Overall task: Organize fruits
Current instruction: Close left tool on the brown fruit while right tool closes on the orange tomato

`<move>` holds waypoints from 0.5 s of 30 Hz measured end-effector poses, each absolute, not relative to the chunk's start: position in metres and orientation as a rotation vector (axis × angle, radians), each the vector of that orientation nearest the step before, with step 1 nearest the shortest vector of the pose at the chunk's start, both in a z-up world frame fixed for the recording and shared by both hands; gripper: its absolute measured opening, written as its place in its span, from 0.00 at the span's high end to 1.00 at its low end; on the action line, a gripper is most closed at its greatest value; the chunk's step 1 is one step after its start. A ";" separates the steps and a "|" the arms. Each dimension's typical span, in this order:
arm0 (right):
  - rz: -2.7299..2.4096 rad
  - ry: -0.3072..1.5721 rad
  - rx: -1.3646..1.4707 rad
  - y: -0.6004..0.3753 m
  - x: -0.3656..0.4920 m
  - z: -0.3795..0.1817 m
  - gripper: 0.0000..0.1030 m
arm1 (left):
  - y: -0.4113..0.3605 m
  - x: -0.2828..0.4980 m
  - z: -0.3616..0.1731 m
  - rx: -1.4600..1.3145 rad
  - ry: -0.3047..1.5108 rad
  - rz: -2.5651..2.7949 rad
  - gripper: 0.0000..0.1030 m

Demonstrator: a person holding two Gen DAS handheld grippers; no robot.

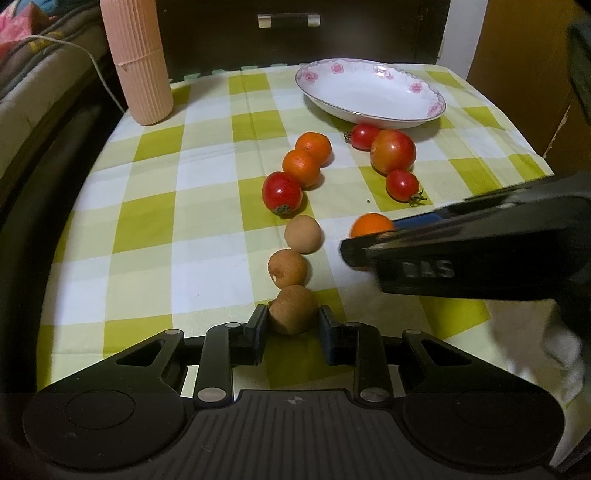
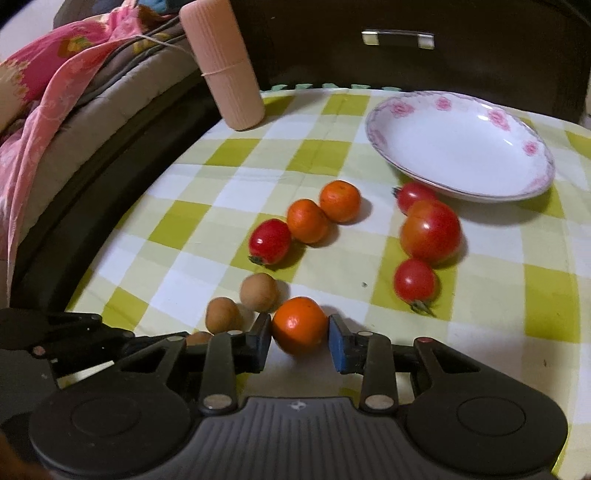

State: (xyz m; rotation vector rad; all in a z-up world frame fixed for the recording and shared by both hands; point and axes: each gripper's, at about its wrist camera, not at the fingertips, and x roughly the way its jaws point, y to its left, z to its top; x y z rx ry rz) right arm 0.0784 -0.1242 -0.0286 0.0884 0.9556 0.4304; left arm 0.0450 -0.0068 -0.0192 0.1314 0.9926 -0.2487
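Observation:
My left gripper (image 1: 292, 318) is shut on a brown longan (image 1: 293, 309) at the near end of a row. Two more longans (image 1: 287, 268) (image 1: 302, 234), a red tomato (image 1: 282, 192) and two oranges (image 1: 301, 167) (image 1: 314, 147) line up beyond it. My right gripper (image 2: 300, 330) is shut on a small orange (image 2: 299, 325), which also shows in the left wrist view (image 1: 370, 224). A large tomato (image 2: 430, 230) and two cherry tomatoes (image 2: 414, 281) (image 2: 413, 194) lie to the right, near a white flowered plate (image 2: 458, 147).
A pink ribbed cylinder (image 1: 138, 61) stands at the back left of the green checked tablecloth (image 1: 177, 206). A dark cabinet with a metal handle (image 1: 289, 19) is behind the table. Bedding (image 2: 55, 92) lies left of the table edge.

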 end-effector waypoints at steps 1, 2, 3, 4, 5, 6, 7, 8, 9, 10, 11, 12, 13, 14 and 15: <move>0.426 0.956 0.095 -0.127 0.077 -0.028 0.69 | -0.006 0.046 -0.019 0.120 0.998 -0.248 0.65; 0.422 0.955 0.099 -0.129 0.075 -0.027 0.69 | -0.005 0.047 -0.019 0.109 1.003 -0.247 0.65; 0.415 0.952 0.100 -0.132 0.072 -0.025 0.69 | -0.003 0.047 -0.018 0.094 1.009 -0.247 0.65; 0.409 0.950 0.101 -0.134 0.070 -0.024 0.69 | -0.002 0.047 -0.017 0.080 1.016 -0.247 0.66; 0.402 0.946 0.105 -0.138 0.067 -0.022 0.69 | 0.000 0.047 -0.016 0.065 1.021 -0.249 0.66; 0.396 0.943 0.110 -0.140 0.066 -0.020 0.69 | 0.001 0.046 -0.014 0.054 1.023 -0.249 0.66; 0.390 0.939 0.116 -0.143 0.064 -0.018 0.69 | 0.001 0.045 -0.012 0.048 1.019 -0.252 0.66; 0.385 0.935 0.122 -0.145 0.063 -0.015 0.69 | 0.000 0.044 -0.009 0.048 1.014 -0.254 0.66; 0.381 0.929 0.128 -0.147 0.062 -0.012 0.69 | -0.001 0.043 -0.007 0.048 1.007 -0.258 0.66; 0.378 0.924 0.133 -0.149 0.061 -0.009 0.69 | -0.002 0.042 -0.005 0.048 1.002 -0.261 0.66; 0.376 0.920 0.137 -0.150 0.060 -0.007 0.69 | -0.003 0.041 -0.002 0.044 0.998 -0.264 0.66; 0.372 0.915 0.138 -0.152 0.059 -0.004 0.69 | -0.004 0.041 0.000 0.038 0.995 -0.268 0.66; 0.369 0.911 0.137 -0.152 0.057 -0.002 0.69 | -0.005 0.043 0.002 0.029 0.992 -0.271 0.66; 0.367 0.907 0.136 -0.152 0.057 0.000 0.69 | -0.006 0.044 0.004 0.022 0.989 -0.272 0.66; 0.365 0.904 0.134 -0.153 0.056 0.002 0.69 | -0.007 0.047 0.006 0.015 0.986 -0.276 0.66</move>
